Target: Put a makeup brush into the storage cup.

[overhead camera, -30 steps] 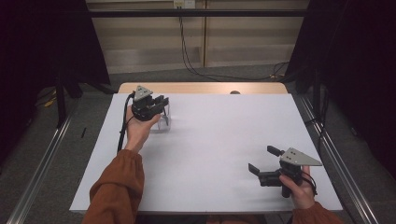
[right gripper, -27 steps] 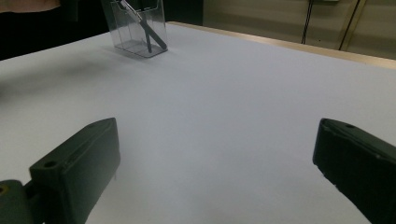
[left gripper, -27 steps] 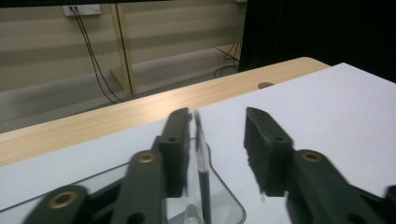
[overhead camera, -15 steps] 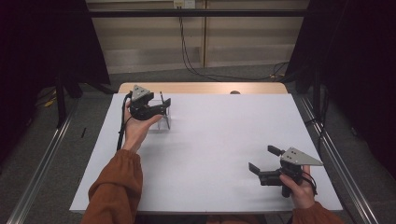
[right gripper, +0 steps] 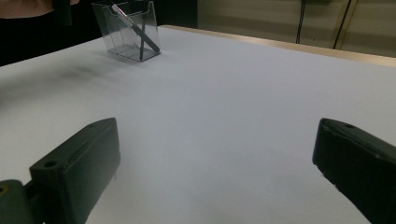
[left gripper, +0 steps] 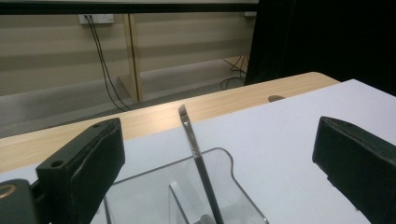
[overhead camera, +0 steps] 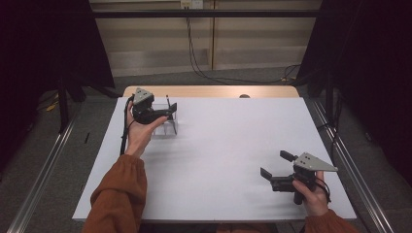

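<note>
A clear plastic holder (overhead camera: 167, 127) stands at the table's far left. A thin dark brush (overhead camera: 168, 103) leans upright in it. My left gripper (overhead camera: 170, 114) hovers just over the holder. Its jaws have just been opening and now stand wide apart. In the left gripper view the brush (left gripper: 195, 150) rises from the holder (left gripper: 229, 189) between the spread jaws of my left gripper (left gripper: 219, 140), touching neither. My right gripper (overhead camera: 276, 164) rests open near the table's front right with nothing in it. The right gripper view shows the holder (right gripper: 122, 43) and brush (right gripper: 138, 31) far off, beyond my right gripper (right gripper: 217, 154).
A white sheet (overhead camera: 228, 145) covers the tabletop, with a wooden strip (overhead camera: 214, 91) along the far edge. Black curtains hang at both sides. Cables (overhead camera: 194, 58) run down the back wall. Metal rails (overhead camera: 350, 160) run along the floor beside the table.
The left gripper's jaws have spread apart and let go of the brush, which now stands on its own in the holder. Neither hand has shifted.
</note>
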